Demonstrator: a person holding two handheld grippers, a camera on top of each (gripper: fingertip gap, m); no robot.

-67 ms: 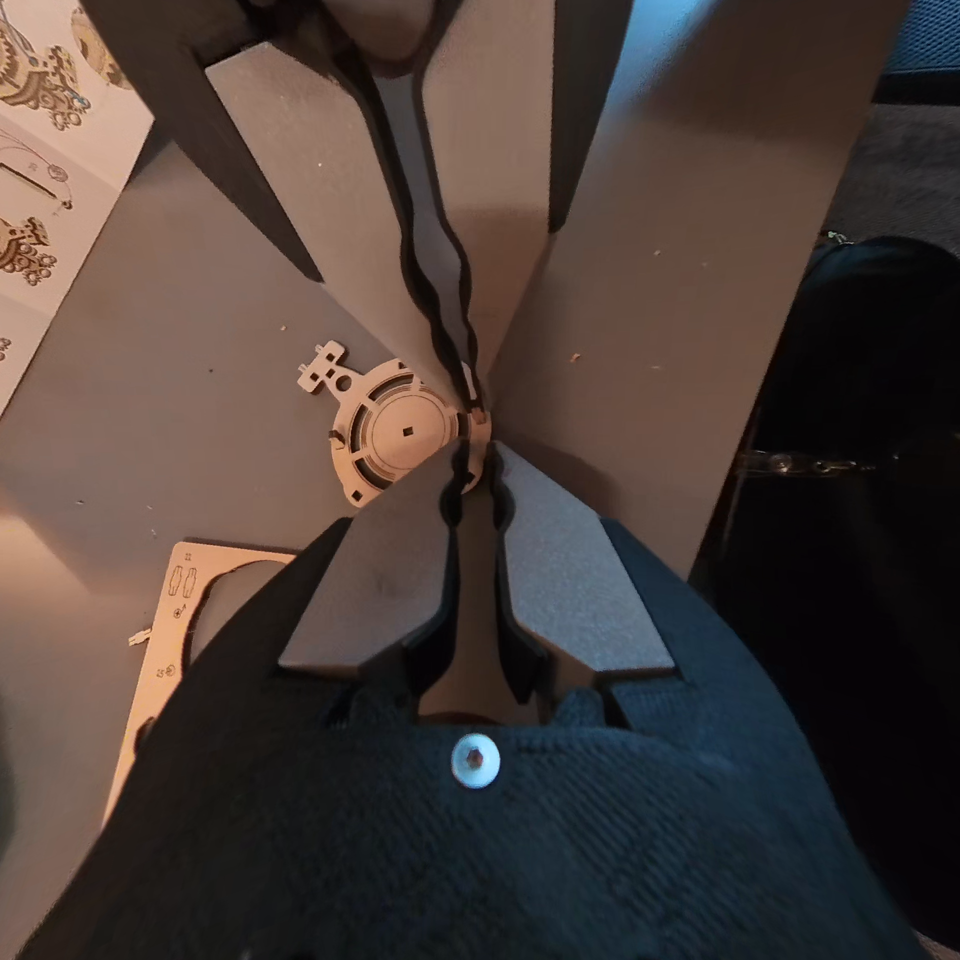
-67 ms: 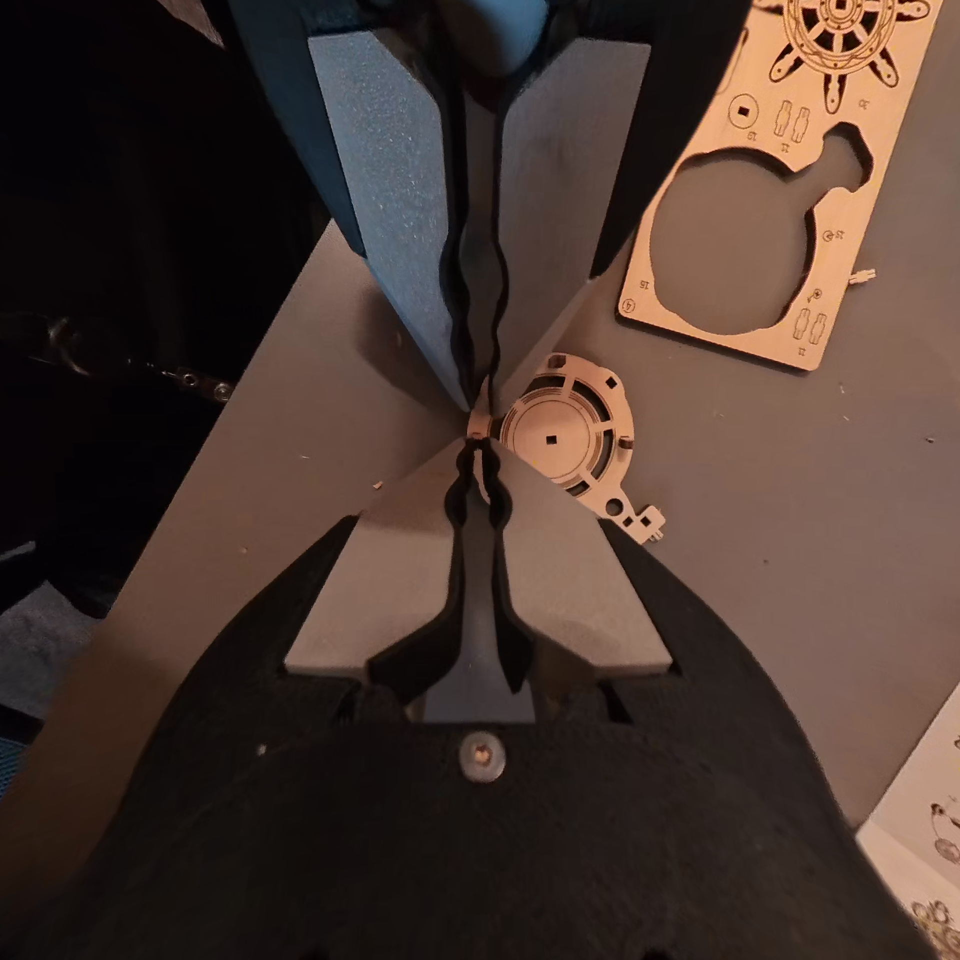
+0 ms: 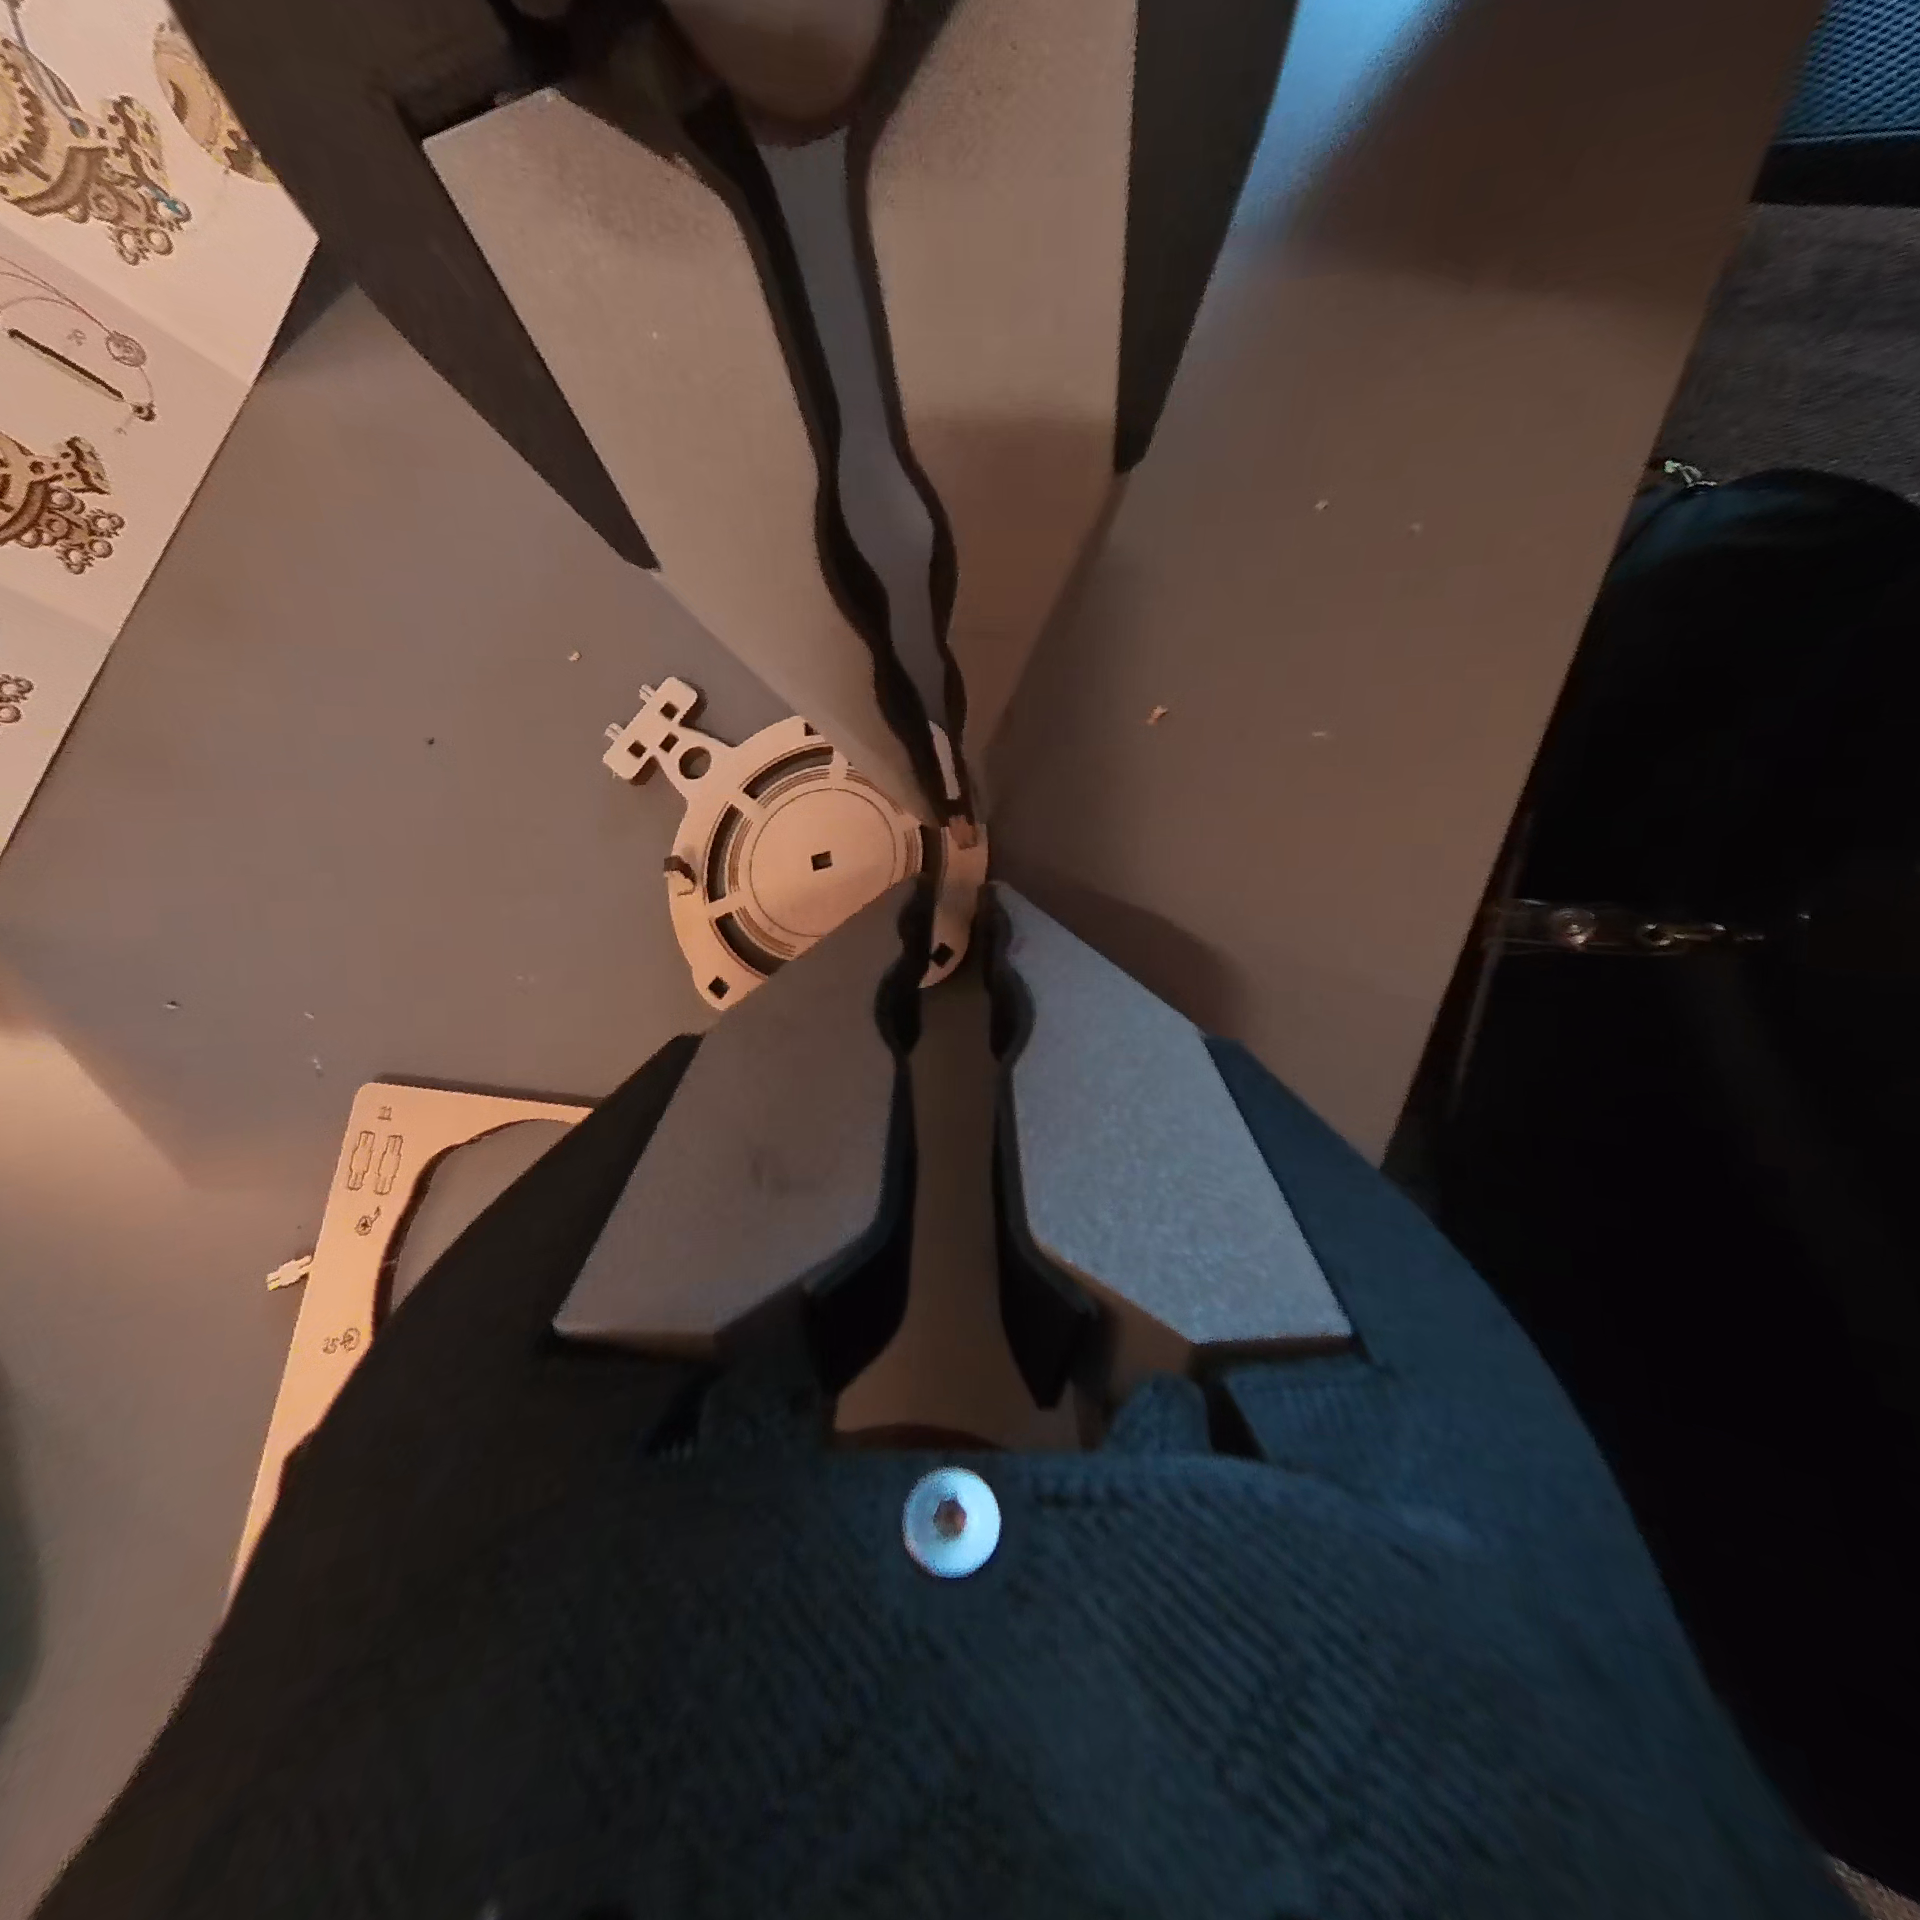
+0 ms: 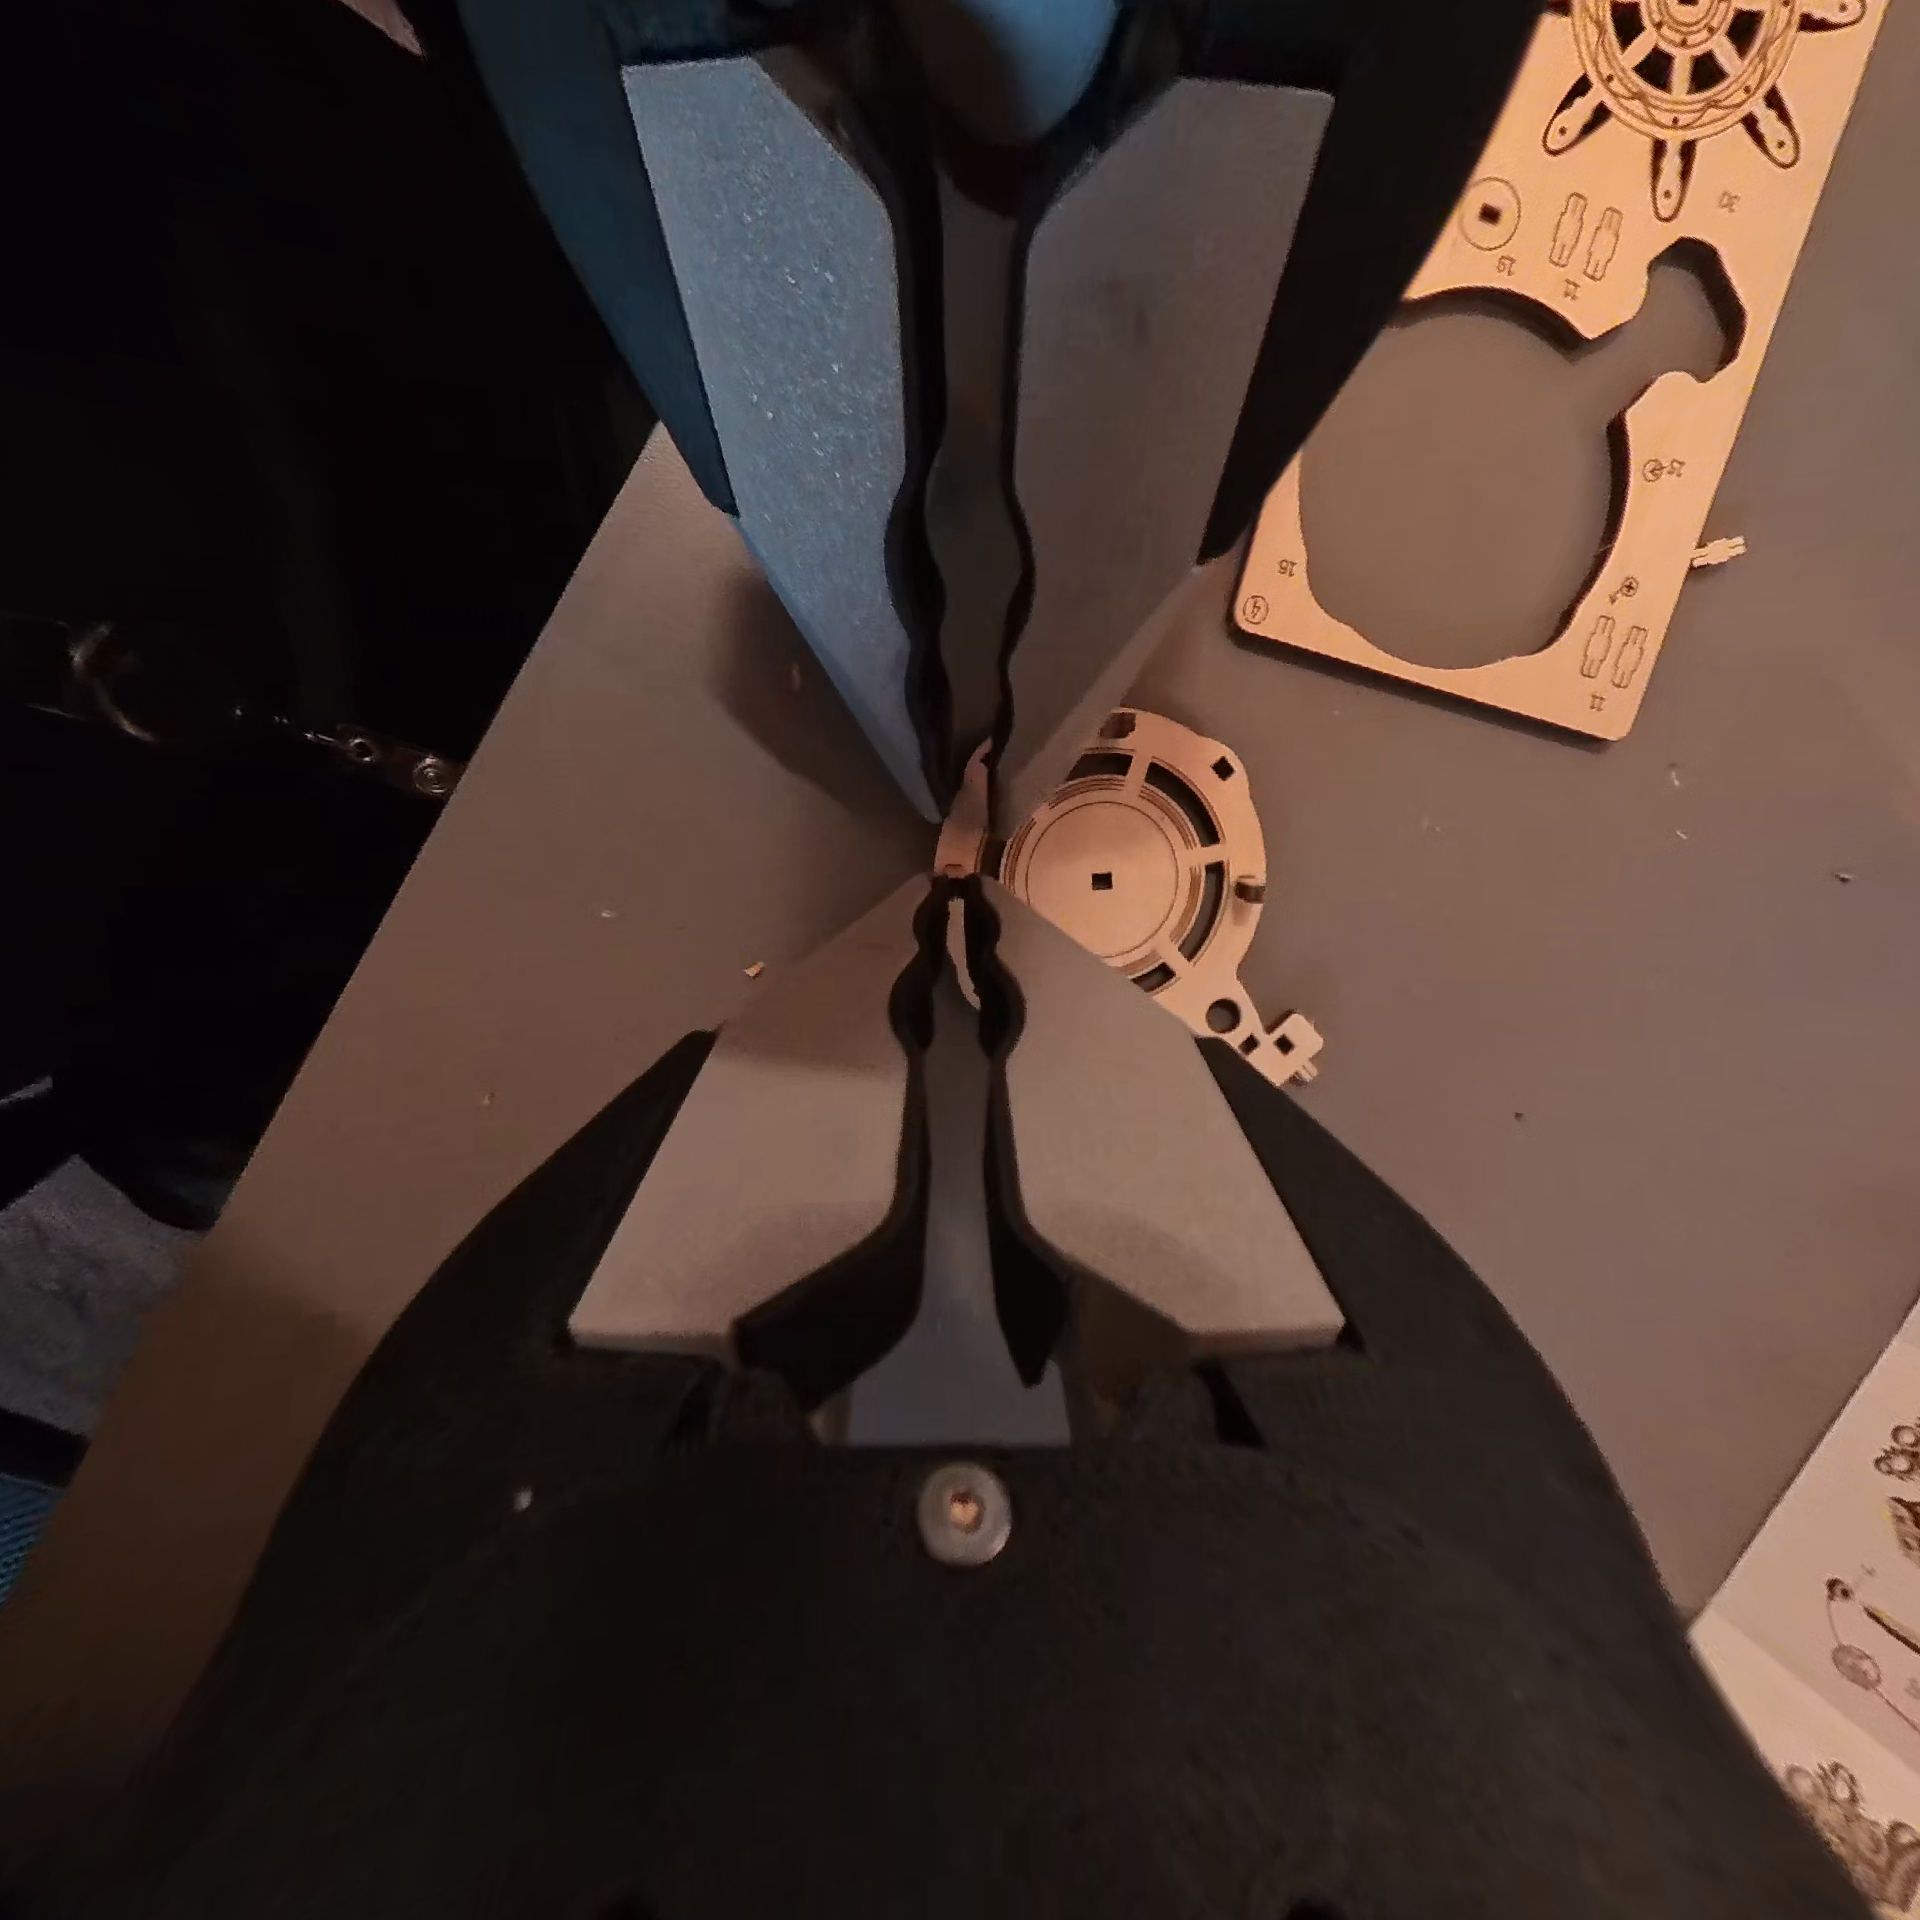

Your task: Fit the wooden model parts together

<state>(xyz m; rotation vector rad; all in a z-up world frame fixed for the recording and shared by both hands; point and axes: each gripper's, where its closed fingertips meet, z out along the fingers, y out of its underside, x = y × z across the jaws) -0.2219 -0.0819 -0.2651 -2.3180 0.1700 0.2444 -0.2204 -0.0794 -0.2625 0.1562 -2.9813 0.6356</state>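
Note:
A round pale wooden disc part (image 3: 800, 857) with slots and a notched tab lies on the grey table (image 3: 312, 831). It also shows in the right wrist view (image 4: 1122, 883). My left gripper (image 3: 954, 914) comes in from below and is shut on the disc's near rim. My right gripper (image 3: 940, 790) comes from above, tip to tip with it, shut on a small wooden peg (image 3: 951, 774) at the rim. In the right wrist view my right gripper (image 4: 956, 899) meets the left gripper (image 4: 977, 774) at the disc's left edge. The contact point is mostly hidden.
A wooden parts sheet (image 3: 353, 1226) with a large cut-out lies beside the disc, also in the right wrist view (image 4: 1475, 343). A printed instruction page (image 3: 73, 343) lies at the table's corner (image 4: 1860, 1558). The table edge (image 3: 1455, 1039) borders a dark area. Small wood chips are scattered about. The tips of both grippers are at nearly the same place.

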